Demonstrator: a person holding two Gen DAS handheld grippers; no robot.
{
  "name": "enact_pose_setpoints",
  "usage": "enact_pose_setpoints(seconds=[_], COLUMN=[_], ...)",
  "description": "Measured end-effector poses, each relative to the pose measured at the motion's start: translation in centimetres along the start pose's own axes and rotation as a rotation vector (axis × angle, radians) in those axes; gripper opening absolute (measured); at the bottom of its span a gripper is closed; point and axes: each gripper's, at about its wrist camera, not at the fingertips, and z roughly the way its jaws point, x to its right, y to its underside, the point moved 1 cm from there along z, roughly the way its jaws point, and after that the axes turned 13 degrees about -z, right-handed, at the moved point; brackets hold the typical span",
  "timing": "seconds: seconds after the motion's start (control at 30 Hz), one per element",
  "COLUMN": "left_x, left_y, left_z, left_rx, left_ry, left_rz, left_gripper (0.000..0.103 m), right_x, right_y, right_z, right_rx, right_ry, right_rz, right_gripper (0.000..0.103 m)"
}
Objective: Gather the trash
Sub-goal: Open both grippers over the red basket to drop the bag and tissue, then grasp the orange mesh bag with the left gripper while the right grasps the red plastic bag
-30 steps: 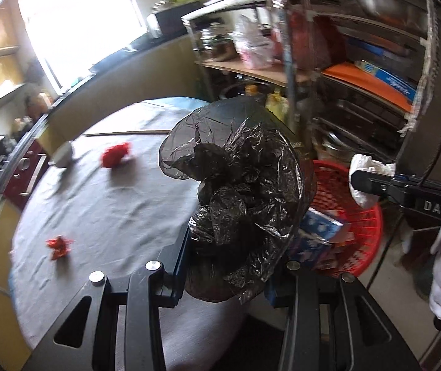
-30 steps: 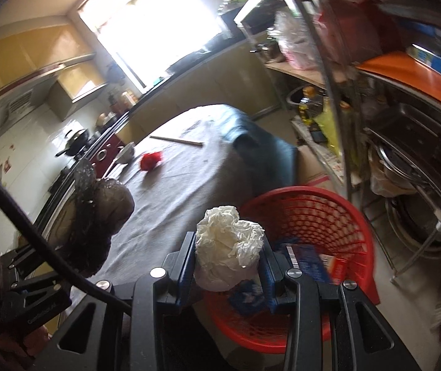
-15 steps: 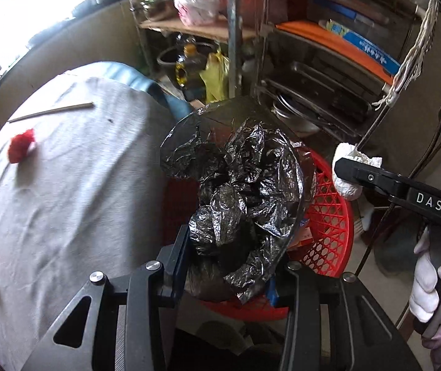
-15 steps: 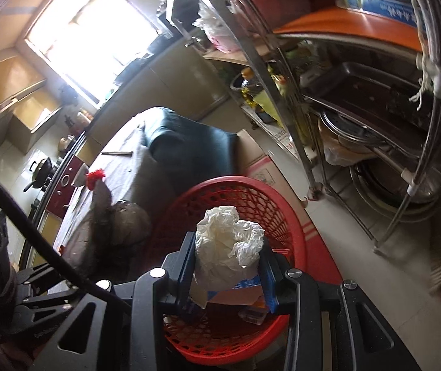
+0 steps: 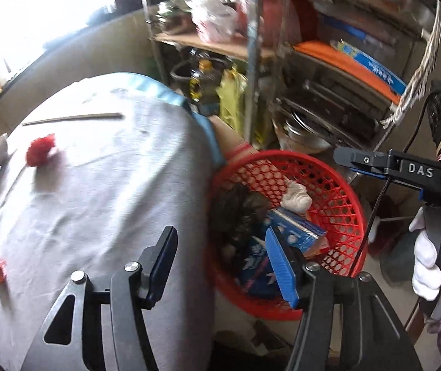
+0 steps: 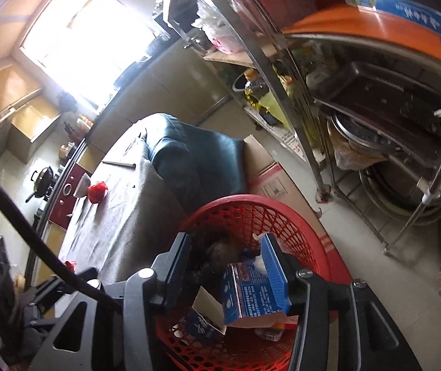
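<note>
Now both releases are complete: left gripper (image 5: 220, 266) and right gripper (image 6: 225, 266), jaws opening and empty; crumpled black plastic bag (image 5: 239, 210) and white paper wad (image 5: 296, 198) lie in the red mesh plastic basket (image 5: 338, 185), leaving red scraps (image 5: 39, 153) on the grey-clothed table (image 5: 103, 191).

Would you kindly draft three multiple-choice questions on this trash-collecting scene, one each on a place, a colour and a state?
1. Where does the white crumpled paper lie?
A. on the table
B. in the basket
C. on the metal rack

2. What colour is the basket?
A. red
B. green
C. white

3. What is between the jaws of the left gripper?
A. the black plastic bag
B. a chopstick
C. nothing

Answers:
1. B, the paper rests inside the mesh wall beside the black plastic bag.
2. A, its mesh and rim are red in both views.
3. C, the jaws are opening with nothing between them, and the bag lies down in the basket; the right gripper is opening empty too.
</note>
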Motion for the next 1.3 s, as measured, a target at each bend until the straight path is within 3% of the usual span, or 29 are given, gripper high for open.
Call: enact_pose_setpoints(seconds=[0.2, 0.37, 0.67, 0.83, 1.0, 1.3], left_x=[-5.3, -11.5, -25.2, -30.3, -33.3, -37.9], left_y=[2.2, 4.8, 10.2, 11.9, 11.1, 5.0], left_z=[-3.3, -7.1, -11.3, -12.0, -11.4, -6.8], left_rx=[0.041, 0.118, 0.164, 0.167, 0.151, 0.106], left_ry=[-0.059, -0.164, -0.372, -0.426, -0.385, -0.266], left_rz=[-0.08, -0.178, -0.493, -0.641, -0.748, -0.969], left_gripper=[0.061, 0.062, 0.062, 0.064, 0.065, 0.065], right_x=[-2.8, -6.8, -15.3, -19.2, -23.5, -30.4], right_y=[-0.1, -0.6, -1.4, -1.2, -1.6, -5.5], right_z=[1.0, 2.0, 3.9, 5.8, 8.4, 15.3], right_rx=[-0.036, -0.051, -0.074, -0.112, -0.143, -0.151], right_ry=[-0.018, -0.042, -0.104, -0.13, -0.163, -0.221], right_rz=[-0.042, -0.121, -0.279, -0.355, -0.44, -0.581], right_gripper=[0.052, 0.052, 0.052, 0.052, 0.052, 0.052])
